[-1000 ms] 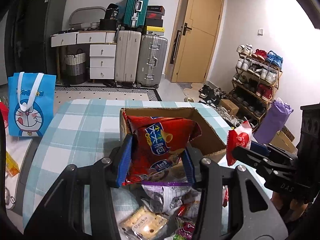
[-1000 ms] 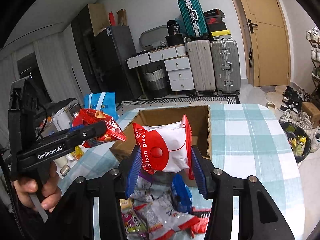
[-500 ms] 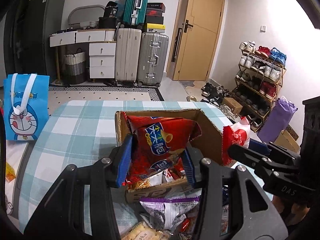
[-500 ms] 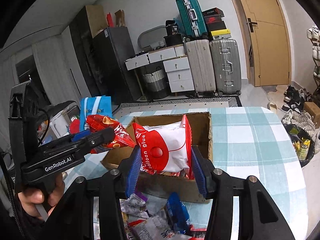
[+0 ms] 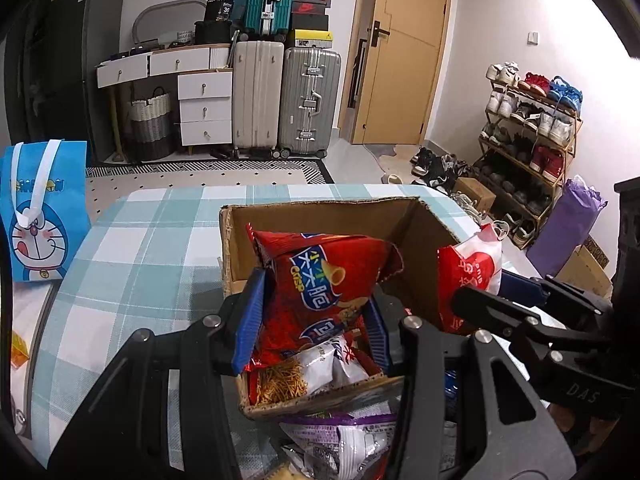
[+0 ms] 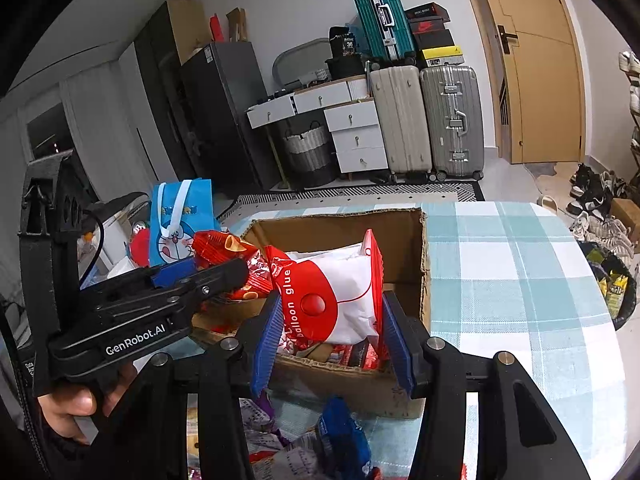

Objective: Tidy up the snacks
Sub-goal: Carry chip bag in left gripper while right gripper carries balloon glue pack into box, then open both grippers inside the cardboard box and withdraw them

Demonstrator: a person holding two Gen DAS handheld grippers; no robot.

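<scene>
While both packets hang over the open cardboard box (image 5: 240,240), the left hand-held gripper (image 5: 310,320) has its blue pads clamped on the sides of a red crisp bag (image 5: 320,280), which stands upright between them above the box's near-left part. Just to its right, the right hand-held gripper (image 6: 330,326) pinches a red-and-white packet printed "balloon glue" (image 6: 332,292), also upright, its lower end over the box's near edge. Seen from the right wrist, the crisp bag (image 6: 228,256) and the left hand-held gripper (image 6: 192,276) sit just left of the white packet, close beside it; whether the two packets touch cannot be told. A hand (image 6: 76,404) grips that tool's handle at lower left. Inside the box lie more snacks, among them a silver-white pouch showing thin golden sticks (image 5: 300,372). The box rests on a desk under a teal-and-white checked cloth (image 5: 132,264). Nearer than the box, loose packets are heaped on the cloth, including a purple-trimmed one (image 5: 340,436) and a blue one (image 6: 344,432). Well to the left stands a blue cartoon gift bag (image 5: 40,216), and suitcases (image 5: 288,100) line the far wall.
</scene>
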